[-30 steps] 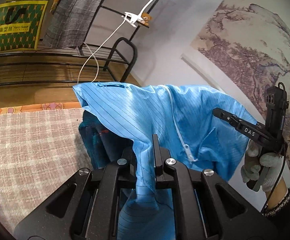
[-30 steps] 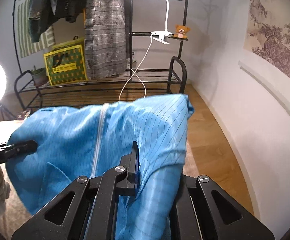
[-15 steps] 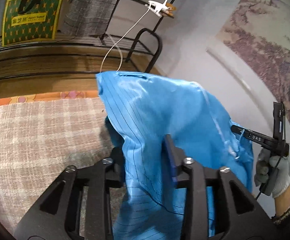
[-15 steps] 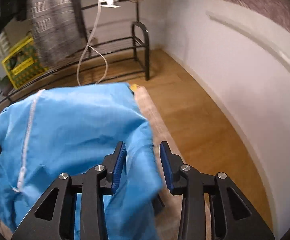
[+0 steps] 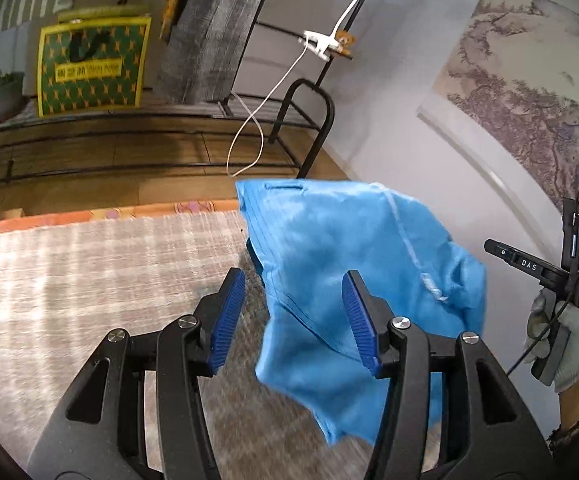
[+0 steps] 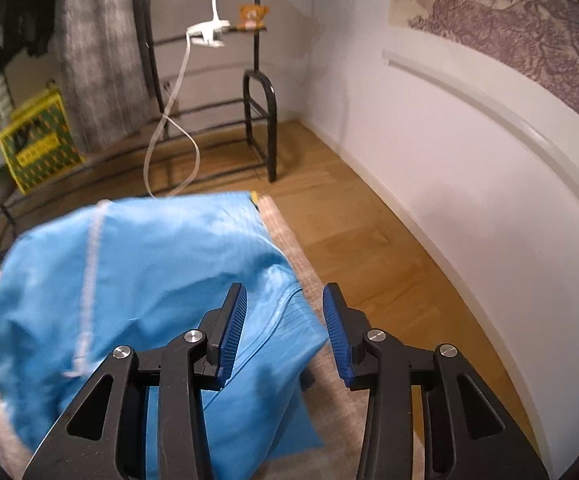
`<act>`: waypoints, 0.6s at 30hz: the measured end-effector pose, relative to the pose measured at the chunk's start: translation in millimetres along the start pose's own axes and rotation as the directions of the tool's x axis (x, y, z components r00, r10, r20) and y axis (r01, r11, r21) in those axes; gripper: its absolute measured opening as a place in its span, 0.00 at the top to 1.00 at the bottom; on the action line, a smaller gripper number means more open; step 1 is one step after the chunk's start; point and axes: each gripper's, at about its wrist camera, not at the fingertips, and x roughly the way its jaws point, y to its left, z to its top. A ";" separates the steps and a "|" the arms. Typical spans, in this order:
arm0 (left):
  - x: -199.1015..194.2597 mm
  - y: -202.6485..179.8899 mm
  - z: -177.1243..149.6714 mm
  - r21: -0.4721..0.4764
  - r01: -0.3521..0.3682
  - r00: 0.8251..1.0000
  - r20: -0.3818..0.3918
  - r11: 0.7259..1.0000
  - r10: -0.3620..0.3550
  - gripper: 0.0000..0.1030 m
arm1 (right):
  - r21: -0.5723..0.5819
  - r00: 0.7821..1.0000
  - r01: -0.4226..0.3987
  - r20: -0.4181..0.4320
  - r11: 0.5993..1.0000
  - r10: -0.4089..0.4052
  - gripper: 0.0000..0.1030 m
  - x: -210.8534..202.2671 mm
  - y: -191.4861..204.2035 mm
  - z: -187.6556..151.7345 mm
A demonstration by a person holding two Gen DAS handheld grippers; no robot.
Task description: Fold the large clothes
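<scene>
A large blue pinstriped garment [image 5: 349, 264] with a white zipper lies bunched on the plaid-covered table [image 5: 89, 272], near its far right corner. My left gripper [image 5: 293, 320] is open, its blue pads on either side of a loose fold of the cloth. My right gripper [image 6: 283, 328] is open too, with a garment edge [image 6: 281, 320] lying between its fingers. The garment also fills the left of the right wrist view [image 6: 129, 280]. The right gripper, held in a gloved hand, shows at the right edge of the left wrist view [image 5: 545, 276].
A black metal rack [image 5: 305, 120] with a yellow-green bag [image 5: 89, 68] and hanging grey clothes stands beyond the table. A white cable [image 5: 249, 140] dangles from a clip lamp. A white wall [image 6: 469, 184] and wooden floor [image 6: 369, 240] lie right of the table edge.
Both grippers were shut on the lifted garment a second ago. They have opened, and the garment has dropped onto the table.
</scene>
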 end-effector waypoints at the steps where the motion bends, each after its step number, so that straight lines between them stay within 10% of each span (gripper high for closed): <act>1: -12.7 -2.6 0.0 0.005 -0.002 1.000 0.008 1.000 0.002 0.48 | 0.000 1.000 -0.008 0.010 1.000 0.008 0.63 -10.8 2.1 0.1; 18: -240.4 -55.7 -30.8 0.159 -0.046 0.988 0.155 0.986 0.021 0.48 | -0.030 0.975 -0.145 0.167 0.989 0.148 0.63 -191.1 40.4 -18.1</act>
